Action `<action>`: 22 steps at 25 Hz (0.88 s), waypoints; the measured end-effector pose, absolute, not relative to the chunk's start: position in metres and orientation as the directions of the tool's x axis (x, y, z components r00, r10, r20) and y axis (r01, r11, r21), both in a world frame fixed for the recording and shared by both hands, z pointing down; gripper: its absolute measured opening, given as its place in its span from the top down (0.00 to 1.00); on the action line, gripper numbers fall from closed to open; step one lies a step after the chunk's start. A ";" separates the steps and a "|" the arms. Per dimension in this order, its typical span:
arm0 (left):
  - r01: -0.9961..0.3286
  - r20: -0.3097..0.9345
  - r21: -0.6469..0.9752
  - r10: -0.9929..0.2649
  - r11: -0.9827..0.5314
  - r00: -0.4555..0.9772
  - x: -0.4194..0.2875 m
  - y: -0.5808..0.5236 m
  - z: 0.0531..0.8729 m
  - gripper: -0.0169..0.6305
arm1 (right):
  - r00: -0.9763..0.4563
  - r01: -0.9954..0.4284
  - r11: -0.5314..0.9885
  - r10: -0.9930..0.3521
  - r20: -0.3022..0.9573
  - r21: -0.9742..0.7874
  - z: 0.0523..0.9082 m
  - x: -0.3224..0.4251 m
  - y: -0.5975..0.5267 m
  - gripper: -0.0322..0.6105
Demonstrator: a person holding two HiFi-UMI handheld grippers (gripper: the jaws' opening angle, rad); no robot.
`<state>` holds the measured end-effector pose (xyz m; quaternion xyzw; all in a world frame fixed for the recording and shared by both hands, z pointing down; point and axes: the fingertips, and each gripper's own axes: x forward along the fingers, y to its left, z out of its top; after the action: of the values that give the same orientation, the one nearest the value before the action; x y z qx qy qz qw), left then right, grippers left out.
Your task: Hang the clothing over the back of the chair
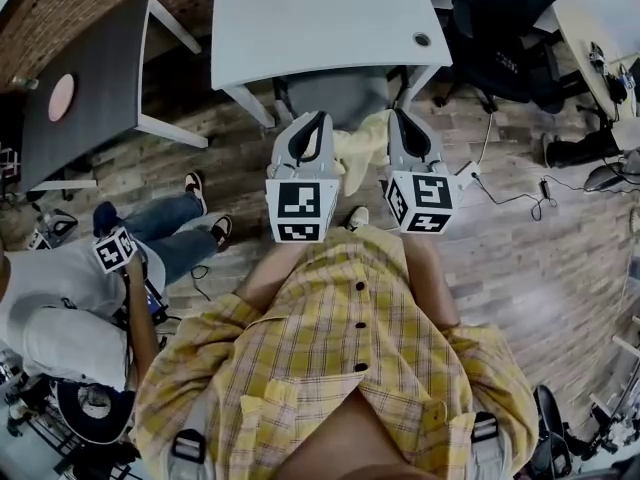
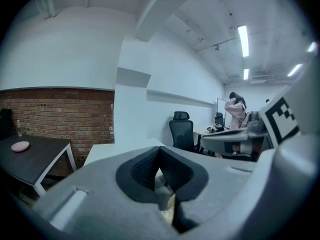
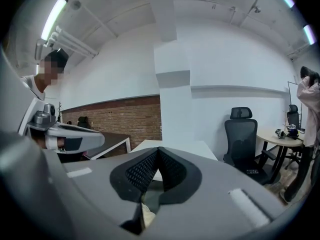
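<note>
A pale yellow piece of clothing (image 1: 361, 148) hangs between my two grippers, above a grey chair (image 1: 340, 96) that is tucked at the white table. My left gripper (image 1: 317, 120) is shut on the clothing's left side, and my right gripper (image 1: 401, 120) is shut on its right side. In the left gripper view the jaws of the left gripper (image 2: 160, 170) are pressed together, with a bit of yellow cloth (image 2: 168, 207) below them. The right gripper view shows the right gripper (image 3: 159, 171) likewise shut, with cloth (image 3: 146, 217) under its jaws. Most of the garment is hidden behind the grippers.
A white table (image 1: 320, 18) stands just beyond the chair. A dark table (image 1: 85, 73) with a pink dish (image 1: 61, 96) is at the left. A black office chair (image 1: 510, 28) is at the back right. A seated person (image 1: 90, 298) is close on the left. Cables (image 1: 510, 198) lie on the wood floor.
</note>
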<state>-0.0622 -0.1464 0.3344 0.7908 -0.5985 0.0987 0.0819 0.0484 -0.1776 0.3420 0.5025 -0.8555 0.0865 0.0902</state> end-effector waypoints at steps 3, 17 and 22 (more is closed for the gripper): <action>-0.961 0.239 0.007 -0.933 -0.277 0.271 -0.061 -0.144 0.331 0.97 | -0.479 -0.875 0.481 -0.849 0.225 -0.048 0.335 0.047 -0.175 0.94; -0.955 0.188 0.009 -0.937 -0.297 0.294 -0.058 -0.139 0.318 0.97 | -0.472 -0.879 0.475 -0.859 0.196 -0.035 0.323 0.051 -0.162 0.94; -0.953 0.184 0.013 -0.936 -0.303 0.300 -0.054 -0.140 0.318 0.97 | -0.474 -0.879 0.476 -0.861 0.186 -0.040 0.322 0.053 -0.162 0.94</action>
<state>-0.0545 -0.1404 0.3178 0.8039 -0.5875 0.0707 0.0598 0.0535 -0.1620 0.3219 0.5080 -0.8561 0.0648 0.0702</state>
